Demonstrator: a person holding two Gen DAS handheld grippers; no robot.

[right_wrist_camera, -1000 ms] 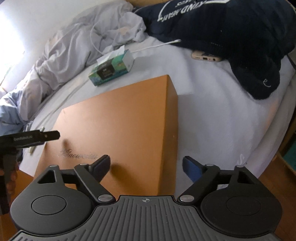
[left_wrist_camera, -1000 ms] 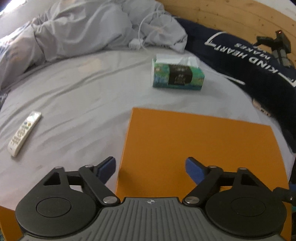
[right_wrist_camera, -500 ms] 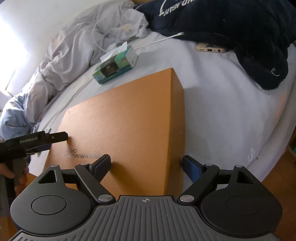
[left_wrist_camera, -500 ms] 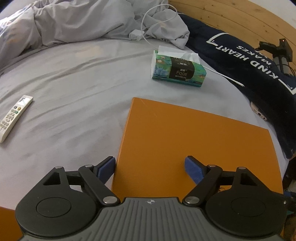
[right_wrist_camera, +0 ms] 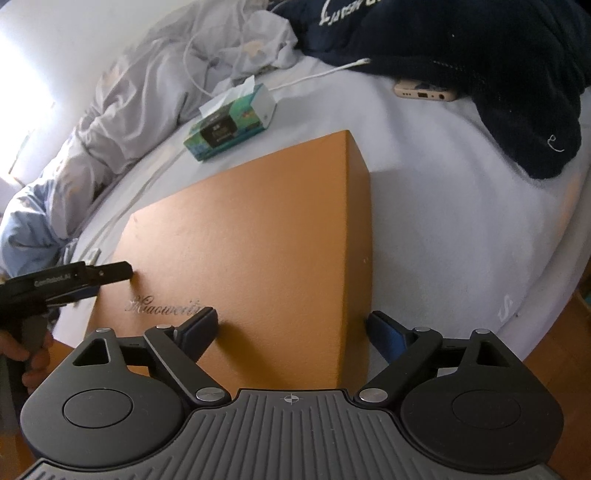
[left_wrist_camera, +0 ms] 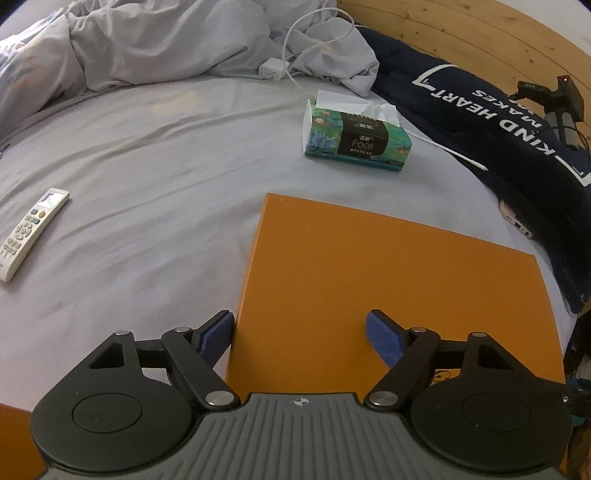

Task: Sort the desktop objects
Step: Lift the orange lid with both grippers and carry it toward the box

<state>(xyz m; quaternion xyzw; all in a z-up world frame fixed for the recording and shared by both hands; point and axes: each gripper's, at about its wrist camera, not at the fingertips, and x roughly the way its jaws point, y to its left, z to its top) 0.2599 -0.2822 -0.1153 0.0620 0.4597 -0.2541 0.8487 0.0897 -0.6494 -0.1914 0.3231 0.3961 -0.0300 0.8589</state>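
Fingers (left_wrist_camera: 221, 326) of both grippers straddle the orange box's (left_wrist_camera: 388, 266) side edges, left closing, right (right_wrist_camera: 384, 328) opening, unclenched

Grey-sheeted bed (left_wrist_camera: 155, 155), orange box (left_wrist_camera: 399, 280), tissue box (left_wrist_camera: 356, 138), remote (left_wrist_camera: 31, 232), phone (right_wrist_camera: 424, 90)

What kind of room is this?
Most likely a bedroom: everything lies on a bed with a grey sheet, a rumpled duvet and a wooden headboard behind it.
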